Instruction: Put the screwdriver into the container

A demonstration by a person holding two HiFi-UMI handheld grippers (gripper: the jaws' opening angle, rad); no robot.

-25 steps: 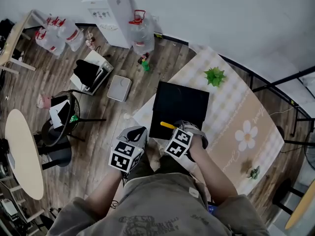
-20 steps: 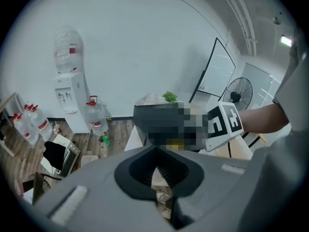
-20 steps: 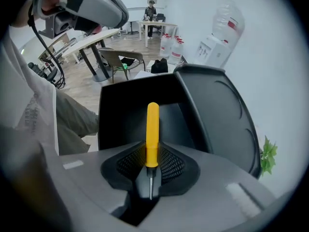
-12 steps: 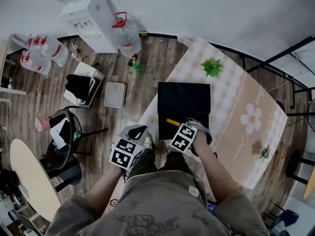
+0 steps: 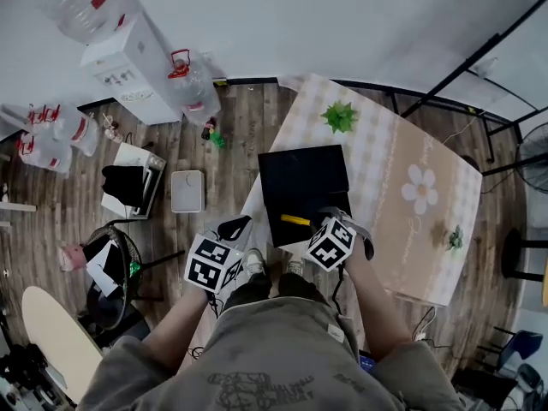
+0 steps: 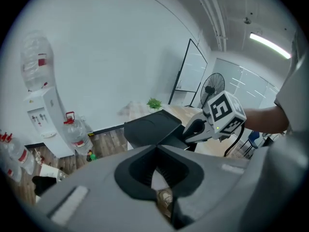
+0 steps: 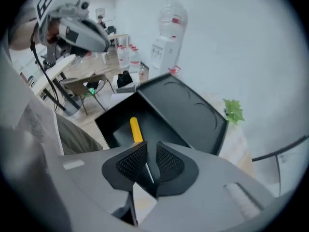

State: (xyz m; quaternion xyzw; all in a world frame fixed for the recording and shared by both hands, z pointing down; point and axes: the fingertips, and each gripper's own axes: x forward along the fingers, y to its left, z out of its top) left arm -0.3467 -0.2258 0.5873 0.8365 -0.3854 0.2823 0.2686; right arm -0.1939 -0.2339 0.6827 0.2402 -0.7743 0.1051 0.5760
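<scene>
The black container (image 5: 301, 181) lies open at the table's near left edge, its lid folded back. The screwdriver's yellow handle (image 5: 295, 220) is inside the box part (image 7: 118, 123), low against its floor; whether it touches I cannot tell. In the right gripper view the handle (image 7: 135, 128) points away and the thin shaft runs back between my right gripper's (image 7: 150, 159) nearly closed pads. The right gripper (image 5: 318, 222) sits at the container's near rim. My left gripper (image 5: 237, 227) hovers off the table's left edge over the floor, shut (image 6: 156, 151) and empty.
The table (image 5: 411, 221) has a checked cloth with a flower print. On it stand a green plant (image 5: 340, 116) at the far side and a small green item (image 5: 454, 238) at the right. A water dispenser (image 5: 128, 58), bottles and a chair (image 5: 111, 264) stand on the wood floor to the left.
The head view has swung, so the table sits differently in frame. Both grippers keep their places relative to the container, with the yellow handle still in the box.
</scene>
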